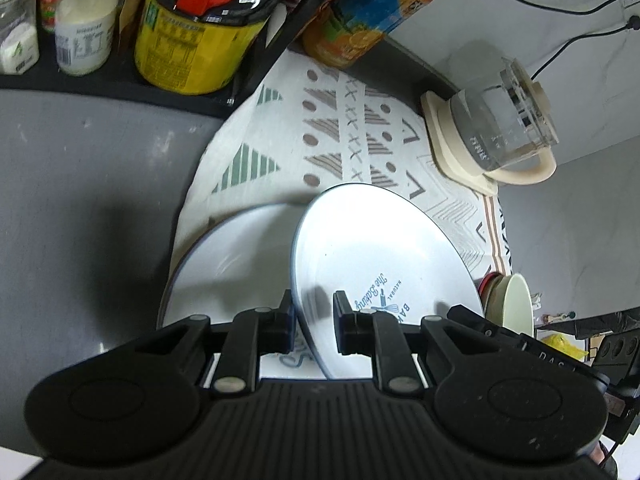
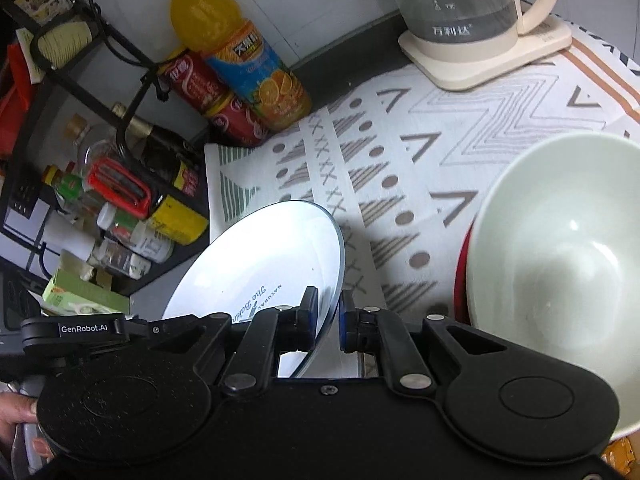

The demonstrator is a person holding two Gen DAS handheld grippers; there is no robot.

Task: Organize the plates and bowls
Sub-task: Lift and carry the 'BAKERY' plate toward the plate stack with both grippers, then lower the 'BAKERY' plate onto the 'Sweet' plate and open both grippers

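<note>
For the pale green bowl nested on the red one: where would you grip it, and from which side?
Grip the pale green bowl by its thin rim, one finger inside and one outside, coming from above on the near side. Its open mouth faces up, and the wall is too wide to span.

1. Bare room lies across the middle of the patterned white cloth (image 2: 472,128).
2. A glass kettle on a cream base (image 2: 472,28) blocks the cloth's far edge.
3. An orange juice bottle (image 2: 240,60) and a black wire condiment rack (image 2: 132,128) crowd its left corner.
4. A pale green bowl (image 2: 560,272) fills the right side.
</note>
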